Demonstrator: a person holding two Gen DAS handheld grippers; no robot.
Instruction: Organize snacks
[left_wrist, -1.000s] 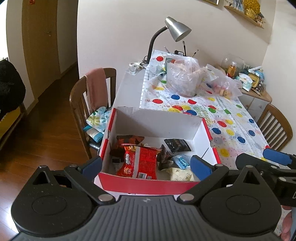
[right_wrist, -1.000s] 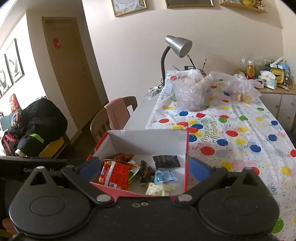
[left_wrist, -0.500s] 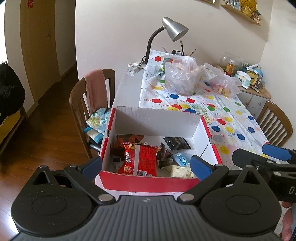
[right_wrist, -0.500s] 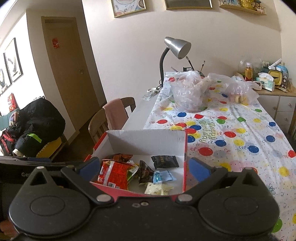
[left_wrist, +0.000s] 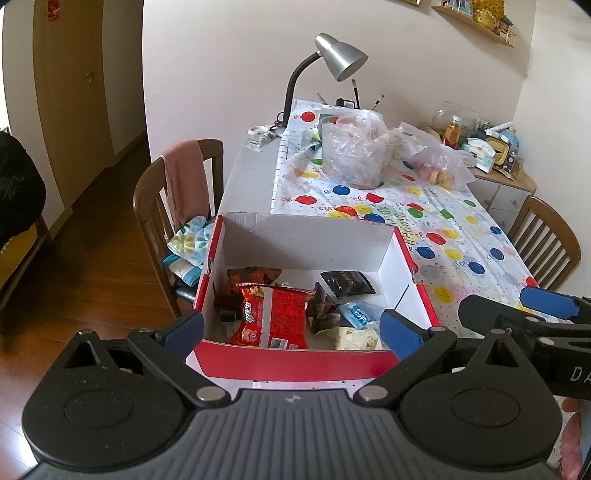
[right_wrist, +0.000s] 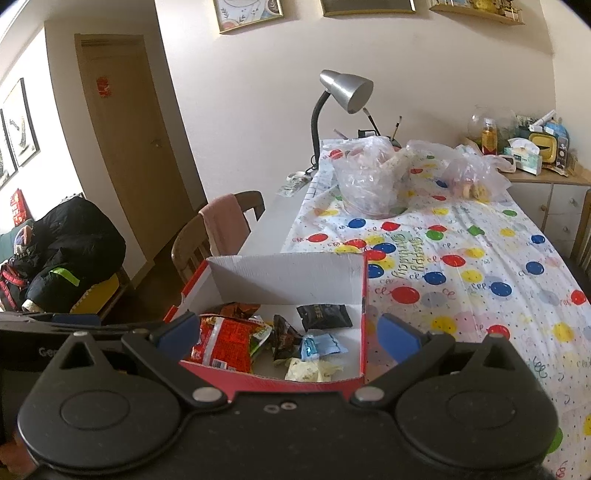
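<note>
Snacks (left_wrist: 271, 314) already lie in the red box (left_wrist: 288, 360). Left gripper (left_wrist: 291, 328) and right gripper (right_wrist: 286, 328) both wide, empty. Plastic bags (left_wrist: 354, 155) remain on the table (left_wrist: 480, 236), perhaps unsorted.

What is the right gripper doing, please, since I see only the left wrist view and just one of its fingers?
Observer: The right gripper is open, with nothing between its fingers.
Operator: Thank you. Where is it pointing?
Observer: At the box of snacks, from the near right corner; the box's right wall runs up between its fingers.
Operator: And what is left of the door, beyond my frame?
Observer: Framed pictures hang on that wall, above a black jacket with a green stripe.
</note>
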